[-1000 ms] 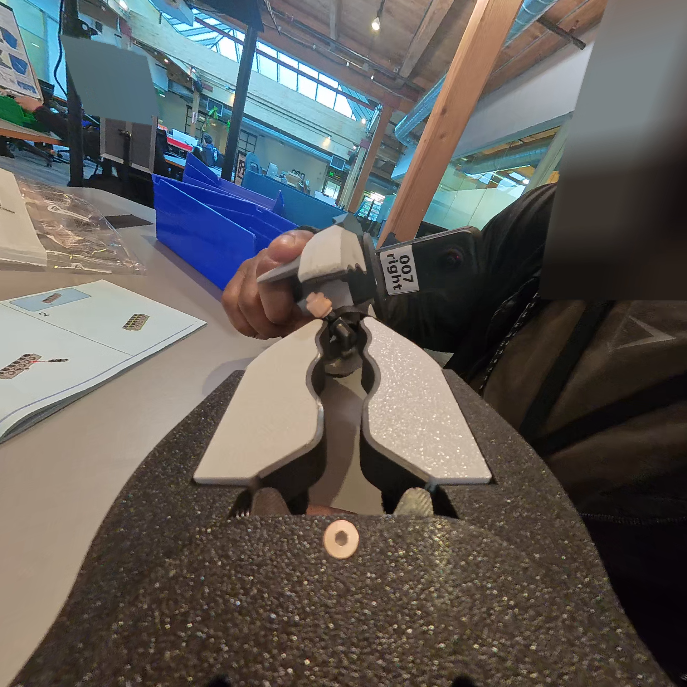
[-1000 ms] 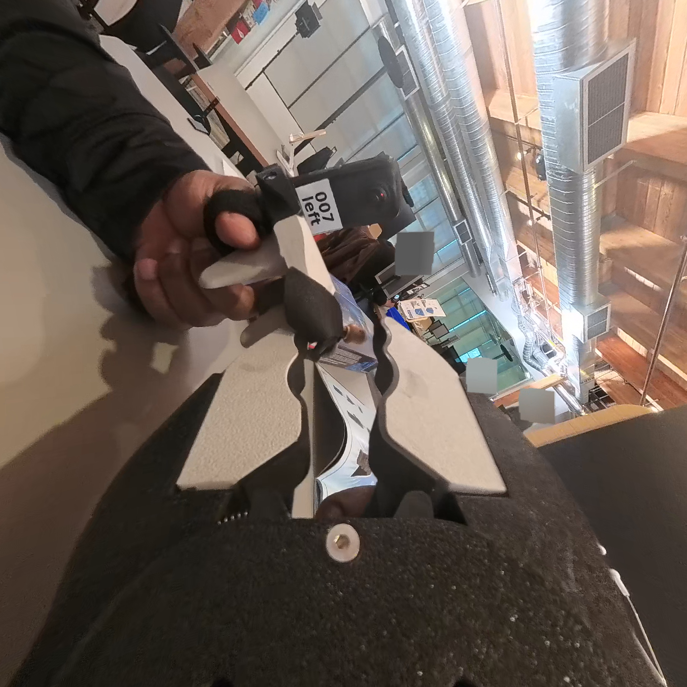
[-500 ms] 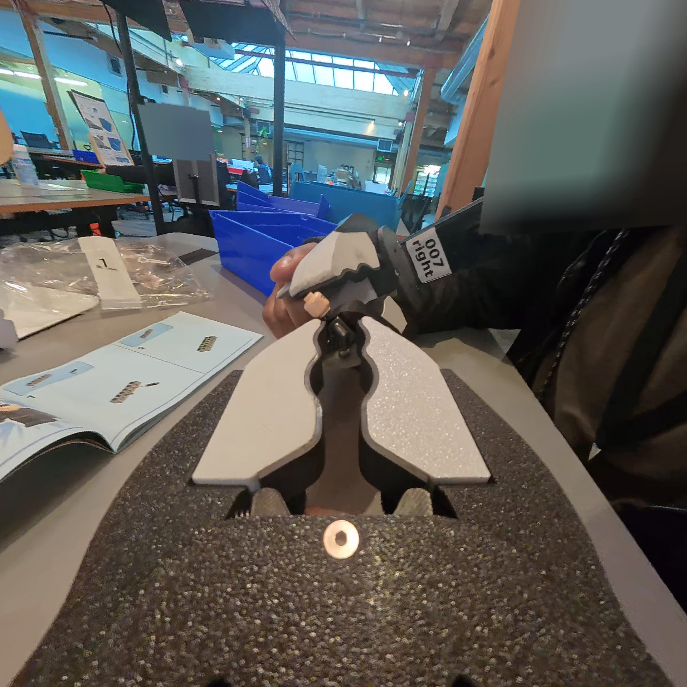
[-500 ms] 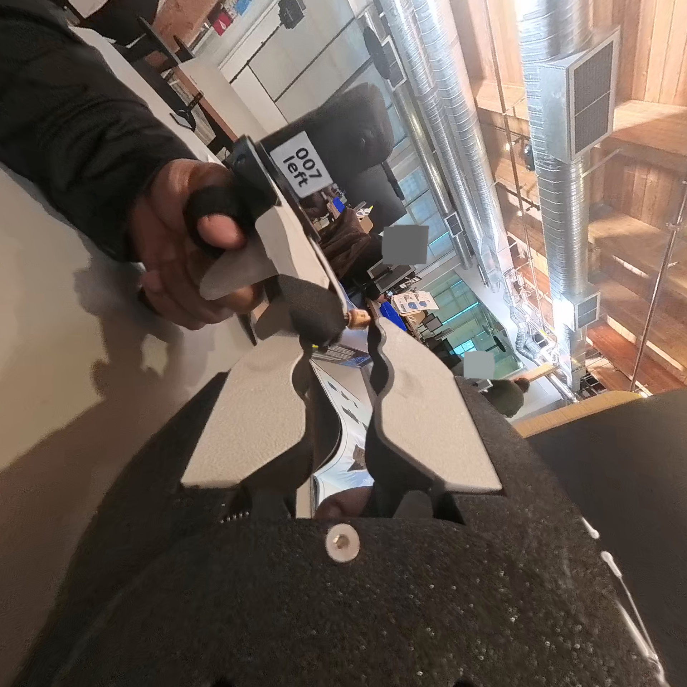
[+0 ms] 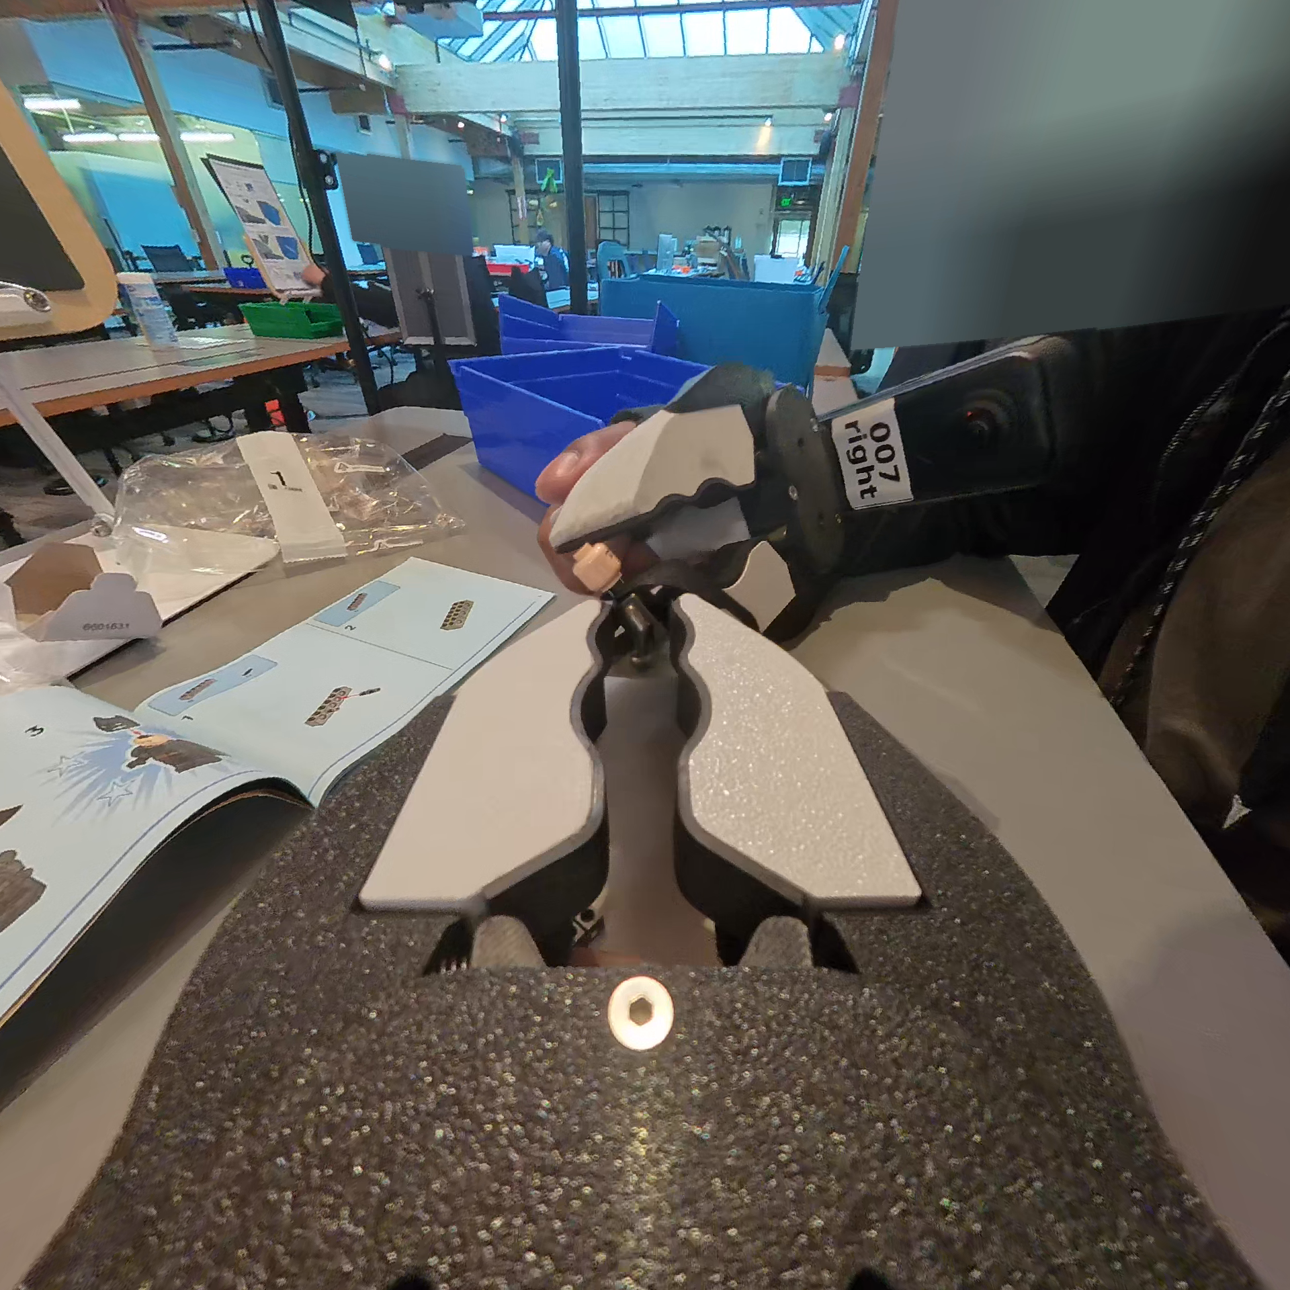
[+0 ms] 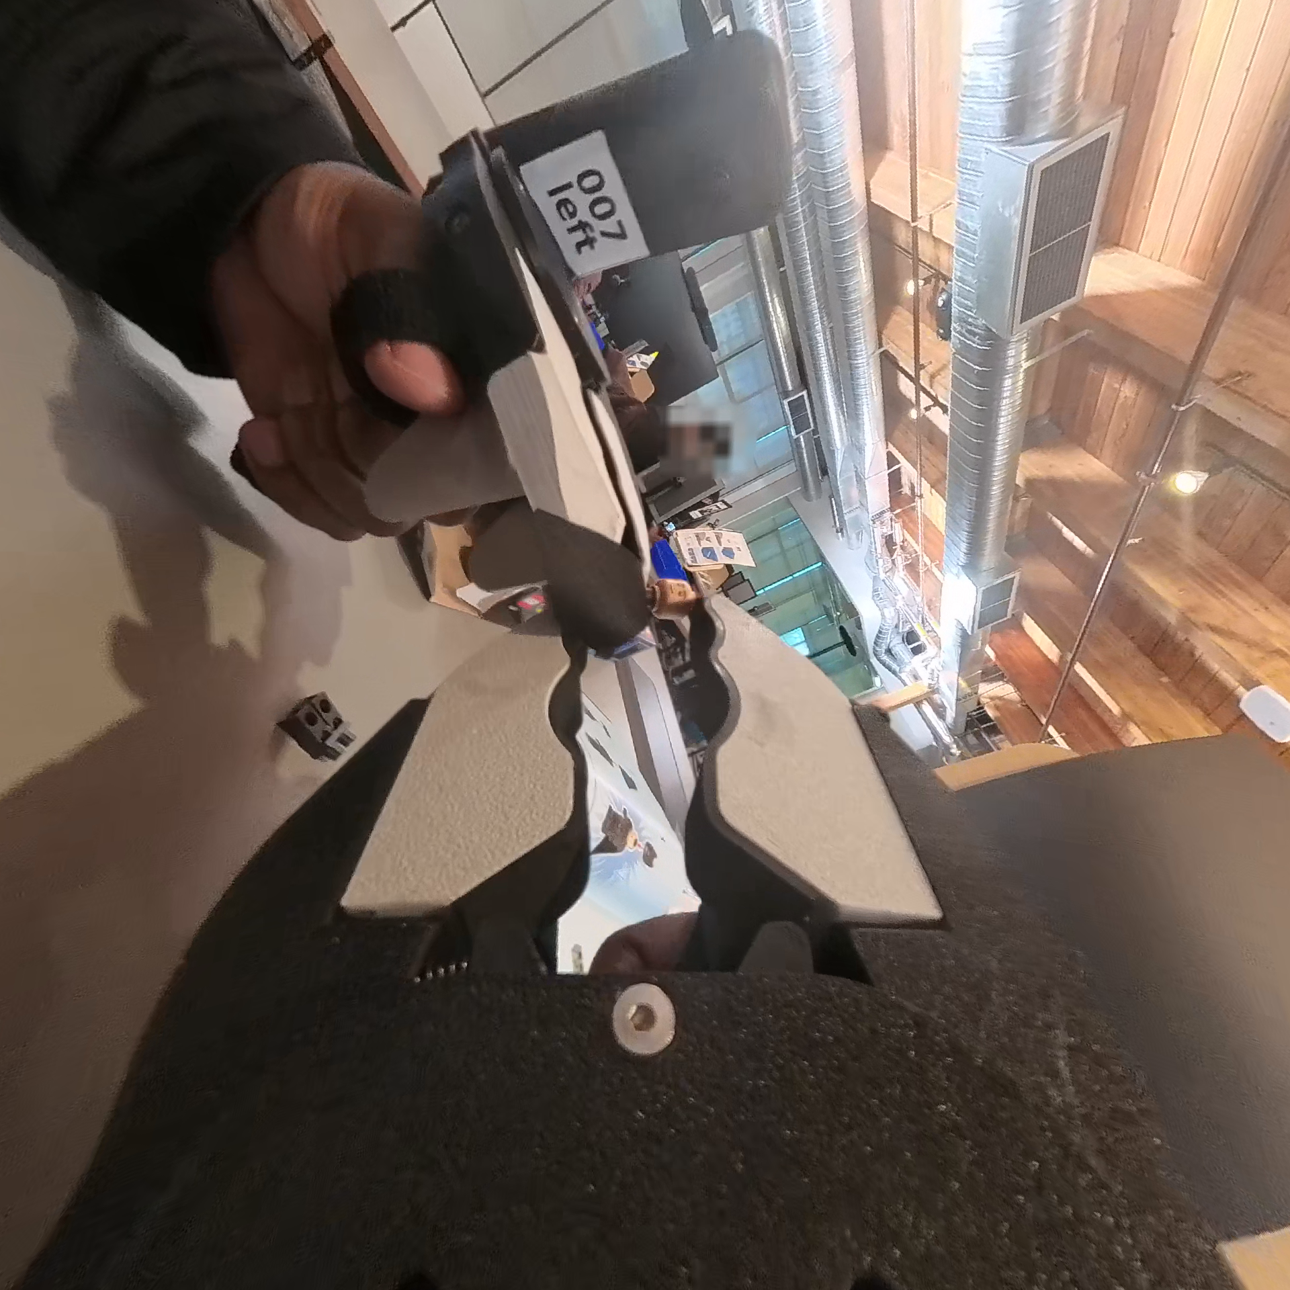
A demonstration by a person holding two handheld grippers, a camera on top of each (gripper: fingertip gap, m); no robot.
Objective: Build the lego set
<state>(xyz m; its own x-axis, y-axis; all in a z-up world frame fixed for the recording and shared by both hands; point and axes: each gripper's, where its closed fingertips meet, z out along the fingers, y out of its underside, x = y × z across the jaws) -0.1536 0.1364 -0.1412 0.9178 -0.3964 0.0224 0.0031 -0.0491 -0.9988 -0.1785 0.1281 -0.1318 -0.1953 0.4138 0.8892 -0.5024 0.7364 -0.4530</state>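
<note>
Grey table [image 5: 907,698]: left tool [image 5: 639,614] pinches dark piece [image 5: 639,628]; right tool [image 5: 593,551] pinches tan piece [image 5: 593,567].

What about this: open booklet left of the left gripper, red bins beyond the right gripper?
No: the bins beyond the right gripper are blue, not red; the left wrist view shows it. The booklet lies open left of the left gripper.

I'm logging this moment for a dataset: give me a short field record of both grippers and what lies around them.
left gripper: closed on a small dark piece
right gripper: holds a small tan piece, just above the dark piece
table: grey; open instruction booklet, clear plastic bag, blue bins
loose part: dark brick on the table
</note>
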